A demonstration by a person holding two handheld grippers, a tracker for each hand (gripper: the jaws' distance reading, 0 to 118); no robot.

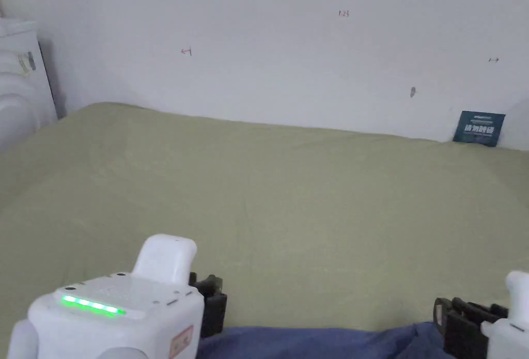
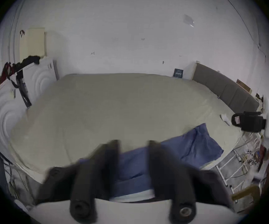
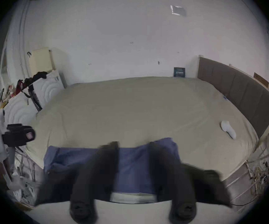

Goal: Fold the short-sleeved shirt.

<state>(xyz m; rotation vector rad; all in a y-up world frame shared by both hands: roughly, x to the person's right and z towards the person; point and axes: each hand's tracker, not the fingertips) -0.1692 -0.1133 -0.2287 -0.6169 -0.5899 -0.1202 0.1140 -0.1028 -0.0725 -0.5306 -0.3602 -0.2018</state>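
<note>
A blue short-sleeved shirt (image 1: 320, 342) lies rumpled along the near edge of the bed (image 1: 289, 194), which has an olive-green sheet. My left gripper (image 1: 209, 300) hovers over the shirt's left end. In its own view its jaws stand apart, and the left gripper (image 2: 133, 145) holds nothing, with blue shirt (image 2: 195, 145) showing between and beyond the jaws. My right gripper (image 1: 460, 318) is over the shirt's right end. It is open too: in its own view the right gripper (image 3: 133, 146) frames the blue shirt (image 3: 133, 166) without touching it.
A white sock (image 3: 227, 131) lies on the sheet at the right, near the grey headboard (image 3: 243, 95). A dark blue card (image 1: 479, 128) leans on the far wall. A white cabinet (image 1: 20, 86) stands at the bed's left side. Metal bed framing (image 2: 227, 167) runs below the near edge.
</note>
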